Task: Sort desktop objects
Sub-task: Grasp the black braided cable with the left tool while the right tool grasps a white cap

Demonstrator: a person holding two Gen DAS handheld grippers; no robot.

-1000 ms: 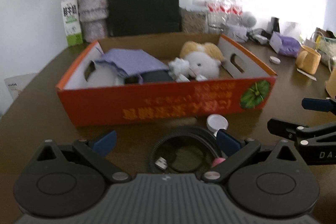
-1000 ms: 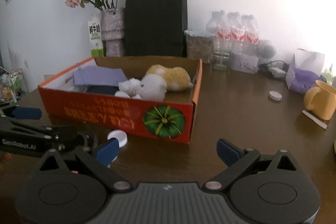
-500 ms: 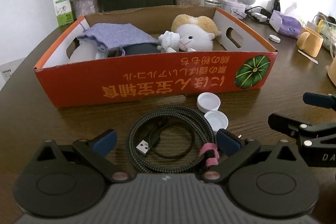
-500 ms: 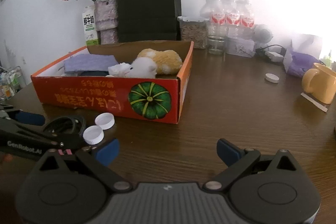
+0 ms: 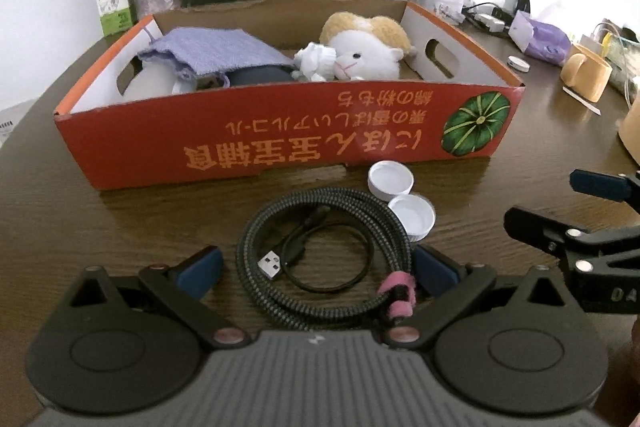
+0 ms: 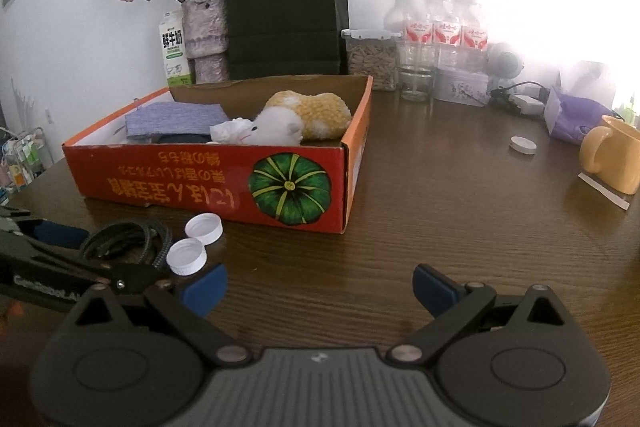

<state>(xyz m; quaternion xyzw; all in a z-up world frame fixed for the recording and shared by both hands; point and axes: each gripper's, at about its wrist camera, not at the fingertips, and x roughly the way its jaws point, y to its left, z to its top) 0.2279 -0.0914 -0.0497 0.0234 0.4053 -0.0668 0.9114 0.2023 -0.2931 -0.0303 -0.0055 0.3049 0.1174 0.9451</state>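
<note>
Cable (image 5: 324,259), coiled and bound with a pink strap (image 5: 396,297), lay on the brown table (image 6: 460,219) directly between my left tongs' (image 5: 316,269) two blue pads, so it was that hand's to take. Those tongs stood spread wide, holding nothing; the coil's near rim sat nearly level with the pads, its right edge close against the right pad, its left edge a little clear of the left one. The loop was close to round, with little long axis to speak of; the strapped bundle at the near right looked to me the firmest place to pinch. The USB plug (image 5: 271,264) pointed inward across the loop.

My right tongs (image 6: 316,287) were likewise spread and empty, over bare table well to the right of the coil, so the farther of the two.

Just past the cable, touching or nearly touching its far right rim, sat two white bottle caps (image 5: 412,217). Beyond them ran the orange cardboard box (image 5: 280,147), its long side square across my reach, already holding a plush toy (image 5: 368,57) and a purple cloth pouch (image 5: 212,51). I judged the lift would go forward and over that near wall.
</note>
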